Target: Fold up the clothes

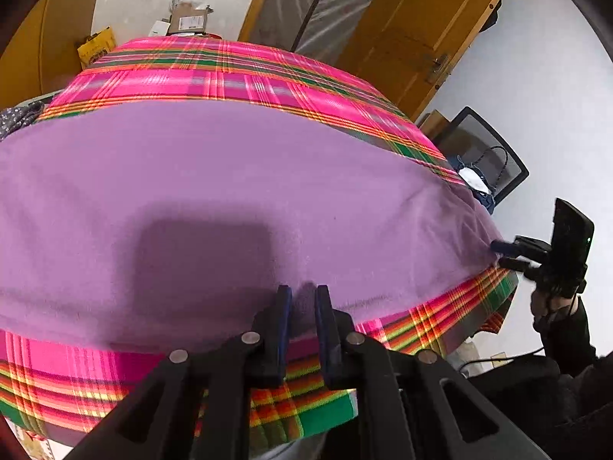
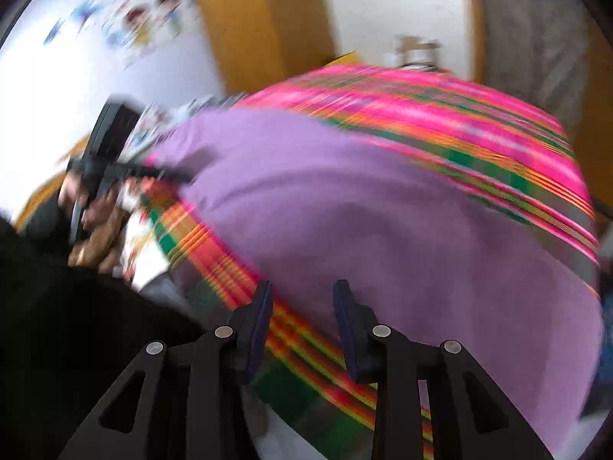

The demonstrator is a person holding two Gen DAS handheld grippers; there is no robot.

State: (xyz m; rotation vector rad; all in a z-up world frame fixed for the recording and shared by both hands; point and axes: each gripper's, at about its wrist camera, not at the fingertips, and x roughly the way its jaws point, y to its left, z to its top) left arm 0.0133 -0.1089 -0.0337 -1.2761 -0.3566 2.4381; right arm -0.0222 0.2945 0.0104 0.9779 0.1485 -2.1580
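Fleecy purple cloth (image 1: 230,191) over plaid tablecloth (image 1: 214,73); left fingers (image 1: 284,306) pinch cloth's hem, right fingers (image 2: 264,306) released.

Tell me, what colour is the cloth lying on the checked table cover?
Plain purple cloth, clearest in the left wrist view.
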